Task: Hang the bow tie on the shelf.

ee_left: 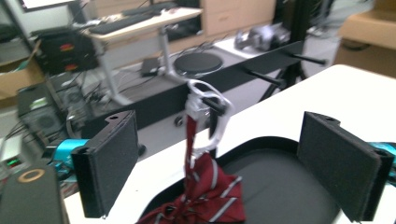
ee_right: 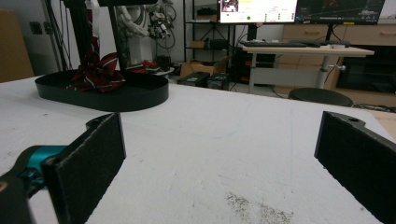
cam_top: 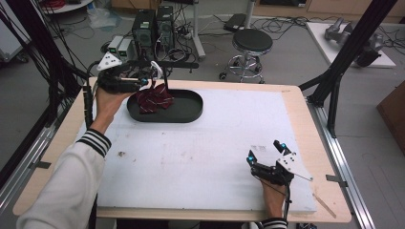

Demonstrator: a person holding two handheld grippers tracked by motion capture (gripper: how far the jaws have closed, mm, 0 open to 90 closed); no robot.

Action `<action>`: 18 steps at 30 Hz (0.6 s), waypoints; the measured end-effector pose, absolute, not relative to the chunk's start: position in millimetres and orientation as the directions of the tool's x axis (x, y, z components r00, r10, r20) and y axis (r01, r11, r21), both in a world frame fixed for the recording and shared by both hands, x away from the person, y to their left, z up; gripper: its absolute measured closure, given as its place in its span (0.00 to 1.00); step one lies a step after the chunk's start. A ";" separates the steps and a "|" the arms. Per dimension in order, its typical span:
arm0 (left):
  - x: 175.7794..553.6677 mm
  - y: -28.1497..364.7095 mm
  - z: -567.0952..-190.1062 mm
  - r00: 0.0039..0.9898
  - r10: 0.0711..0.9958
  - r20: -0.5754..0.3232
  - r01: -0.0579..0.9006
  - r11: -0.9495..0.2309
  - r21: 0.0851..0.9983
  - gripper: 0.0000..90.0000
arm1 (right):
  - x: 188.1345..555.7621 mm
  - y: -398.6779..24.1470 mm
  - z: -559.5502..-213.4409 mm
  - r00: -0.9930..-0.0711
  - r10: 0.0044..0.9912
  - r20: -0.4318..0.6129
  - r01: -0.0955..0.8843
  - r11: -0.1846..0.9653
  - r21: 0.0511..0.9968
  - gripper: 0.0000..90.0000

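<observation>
A dark red striped tie (cam_top: 154,98) is seen hanging by a white plastic hanger (ee_left: 205,116) from a peg of a black rack (cam_top: 165,64), its lower part bunched in the black oval tray (cam_top: 191,112) at the far left of the white tabletop (cam_top: 205,152). The left gripper (cam_top: 148,82) is held just beside the hanger at the tray's left end; its jaws stand wide apart with nothing pressed between them, the tie hanging beyond them in the left gripper view. The right gripper (cam_top: 265,152) is rested near the front right of the tabletop, well apart from the tray, its jaws spread wide and empty.
</observation>
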State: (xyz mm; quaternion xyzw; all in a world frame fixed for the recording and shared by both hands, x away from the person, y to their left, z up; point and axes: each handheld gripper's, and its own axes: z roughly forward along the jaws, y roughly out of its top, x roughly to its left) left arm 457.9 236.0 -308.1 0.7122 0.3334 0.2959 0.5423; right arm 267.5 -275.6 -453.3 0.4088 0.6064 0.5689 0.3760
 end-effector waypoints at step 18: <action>344.1 288.5 -383.9 0.732 0.680 0.044 0.003 -0.069 0.998 0.14 | 266.9 -275.4 -453.5 -0.380 0.925 0.002 0.059 0.022 0.998 0.01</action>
